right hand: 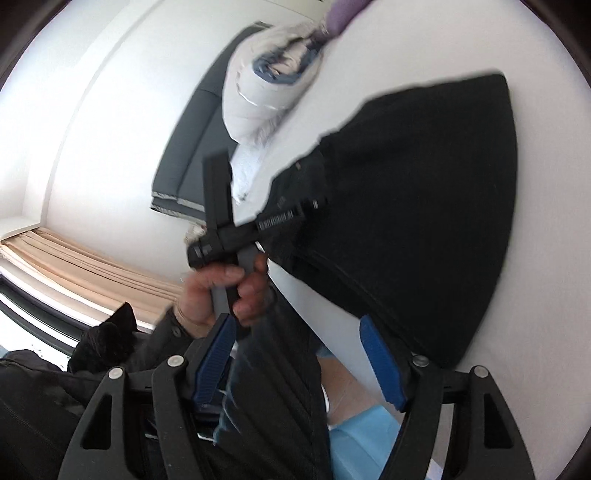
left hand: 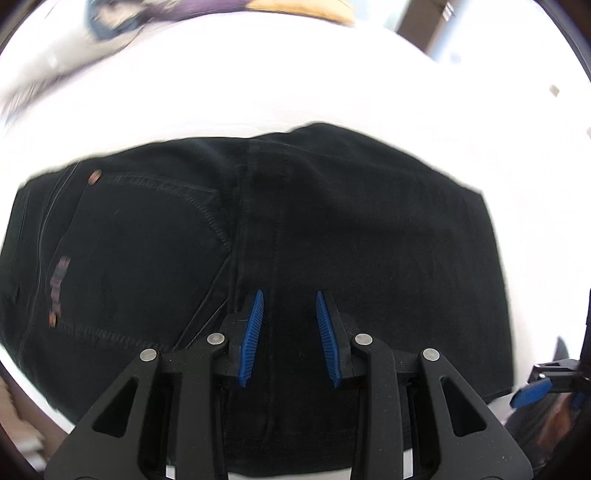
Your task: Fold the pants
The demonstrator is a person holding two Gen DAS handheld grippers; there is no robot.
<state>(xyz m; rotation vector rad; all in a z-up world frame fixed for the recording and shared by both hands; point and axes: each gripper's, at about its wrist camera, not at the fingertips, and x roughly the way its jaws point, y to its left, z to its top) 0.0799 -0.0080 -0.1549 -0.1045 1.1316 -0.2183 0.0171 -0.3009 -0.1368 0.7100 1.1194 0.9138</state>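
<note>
Black pants (left hand: 332,229) lie folded into a compact block on a white bed (left hand: 258,81); a back pocket and a small label show on their left part. My left gripper (left hand: 290,301) is open, its blue pads apart, just above the near edge of the pants and holding nothing. In the right wrist view the same pants (right hand: 424,206) lie at the upper right. My right gripper (right hand: 297,325) is wide open and empty, off the near corner of the pants, over the bed edge. The left gripper (right hand: 295,210), held by a hand, shows over the pants there.
A white and blue pillow (right hand: 269,92) and a purple item (right hand: 343,11) lie at the far end of the bed. A grey headboard (right hand: 195,147), white wall and beige curtain (right hand: 74,262) are at the left. The person's dark clothing (right hand: 258,406) fills the bottom.
</note>
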